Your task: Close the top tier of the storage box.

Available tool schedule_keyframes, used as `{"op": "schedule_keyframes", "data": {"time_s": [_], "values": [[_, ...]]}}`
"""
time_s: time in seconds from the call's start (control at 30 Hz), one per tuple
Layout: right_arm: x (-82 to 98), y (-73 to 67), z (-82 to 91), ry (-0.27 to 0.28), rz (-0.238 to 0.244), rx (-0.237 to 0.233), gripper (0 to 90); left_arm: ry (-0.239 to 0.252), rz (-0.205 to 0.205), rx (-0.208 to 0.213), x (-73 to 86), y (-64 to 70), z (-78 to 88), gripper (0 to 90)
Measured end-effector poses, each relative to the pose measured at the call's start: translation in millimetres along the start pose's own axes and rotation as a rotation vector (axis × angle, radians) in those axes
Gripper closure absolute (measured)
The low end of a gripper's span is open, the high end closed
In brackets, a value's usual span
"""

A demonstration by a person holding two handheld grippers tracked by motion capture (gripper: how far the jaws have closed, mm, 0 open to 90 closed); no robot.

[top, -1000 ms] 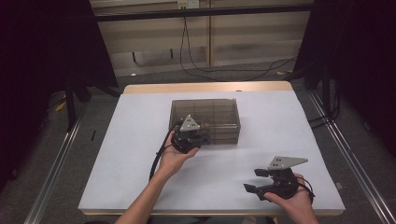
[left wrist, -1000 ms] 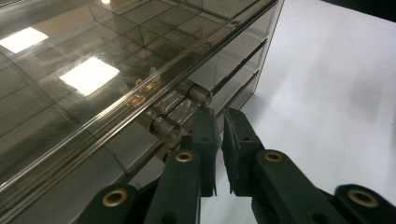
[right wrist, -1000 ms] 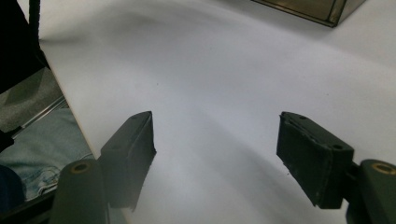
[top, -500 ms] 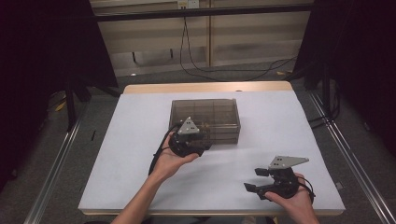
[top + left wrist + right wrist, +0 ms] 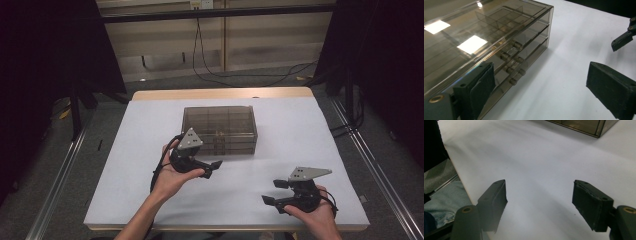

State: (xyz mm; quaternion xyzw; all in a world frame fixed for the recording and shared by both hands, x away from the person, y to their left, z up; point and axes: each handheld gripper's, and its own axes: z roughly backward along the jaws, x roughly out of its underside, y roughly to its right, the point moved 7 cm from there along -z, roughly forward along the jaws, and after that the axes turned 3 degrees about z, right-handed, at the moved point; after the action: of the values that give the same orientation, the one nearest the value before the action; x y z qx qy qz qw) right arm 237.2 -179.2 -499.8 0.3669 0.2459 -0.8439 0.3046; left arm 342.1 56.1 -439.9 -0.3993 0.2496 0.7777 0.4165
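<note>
Box (image 5: 220, 130), a smoky drawer unit at mid table (image 5: 300, 125), lay long side across, just beside the left gripper (image 5: 207, 165), jaws wide and empty at its front, while the right gripper (image 5: 272, 192), also spread, waited well apart.

The high view is looking forward and down from above the near edge, taking in the whole white table (image 5: 310, 130). The left gripper view is sitting close beside the smoky drawer box (image 5: 486, 37), facing along its front. The right gripper view is hovering low, facing across bare tabletop toward 1 corner of that box, which all 3 views are sharing.
</note>
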Motion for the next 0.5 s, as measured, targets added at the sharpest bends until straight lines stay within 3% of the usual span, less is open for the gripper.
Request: {"op": "schedule_keyframes", "data": {"time_s": [0.07, 0.17, 0.27, 0.5], "values": [[0.2, -0.1, 0.4, 0.0, -0.002, 0.002, 27.6, 0.002, 0.008, 0.013, 0.9, -0.2, 6.4, 6.3], [0.3, 0.9, 0.4, 0.0, -0.001, 0.005, 27.6, -0.004, 0.004, -0.011, 2.5, -2.6, 14.1, 6.2], [0.4, 0.6, 0.2, -0.003, -0.003, 0.005, 27.6, 0.011, 0.02, -0.008, 3.8, -4.3, 22.4, 5.3], [0.8, 0.7, 1.5, 0.0, -0.008, 0.008, 27.4, -0.009, 0.04, -0.028, 12.4, -10.5, 37.5, 5.0]]}}
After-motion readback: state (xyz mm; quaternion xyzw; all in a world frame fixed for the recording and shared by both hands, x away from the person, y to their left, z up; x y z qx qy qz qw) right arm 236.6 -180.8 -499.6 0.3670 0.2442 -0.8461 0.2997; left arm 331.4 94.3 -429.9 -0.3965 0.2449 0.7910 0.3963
